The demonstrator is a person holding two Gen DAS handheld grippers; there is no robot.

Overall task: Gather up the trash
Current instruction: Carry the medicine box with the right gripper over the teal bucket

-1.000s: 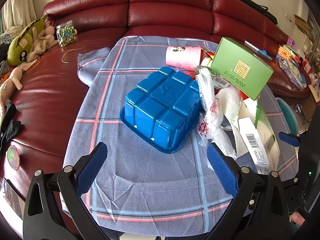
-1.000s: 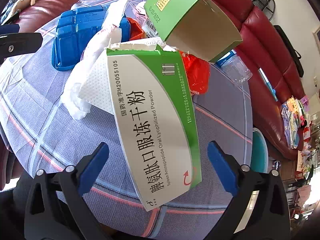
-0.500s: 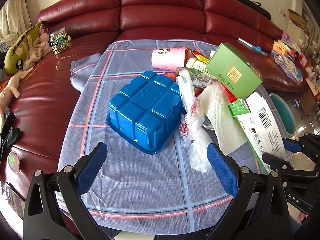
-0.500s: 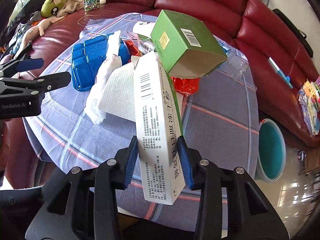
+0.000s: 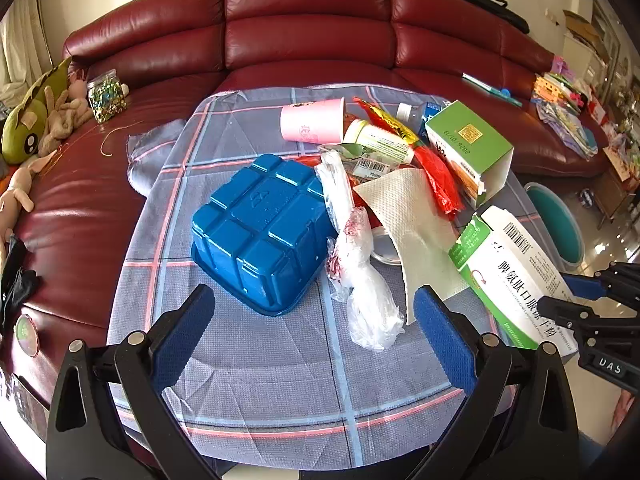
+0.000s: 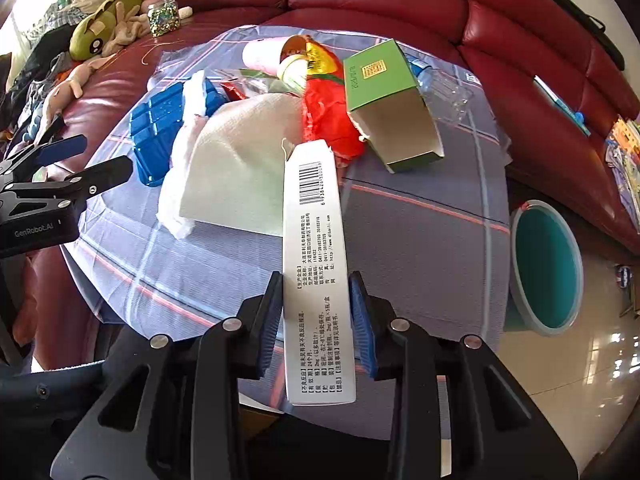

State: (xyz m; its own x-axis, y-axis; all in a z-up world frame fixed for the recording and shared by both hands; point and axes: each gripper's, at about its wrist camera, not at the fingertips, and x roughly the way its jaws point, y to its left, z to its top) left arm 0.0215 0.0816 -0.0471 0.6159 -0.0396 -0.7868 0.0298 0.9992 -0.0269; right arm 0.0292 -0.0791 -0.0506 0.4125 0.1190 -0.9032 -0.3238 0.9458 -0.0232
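The carton (image 6: 316, 264) hides the cloth (image 6: 420, 248) behind it, and its small print is too fine to read. A paper towel (image 6: 240, 160) covers most of the blue tray (image 6: 154, 128). The green box (image 6: 384, 92) hides part of the bottle (image 6: 444, 88). The bin (image 5: 558, 224) is half hidden by the table edge.

Trash heaped on a cloth-covered table (image 5: 256, 384) before a sofa (image 5: 308, 28)
An upturned tray (image 5: 260, 228) lies left of a paper towel (image 5: 412, 216); a bucket (image 6: 546, 264) stands right of the table.
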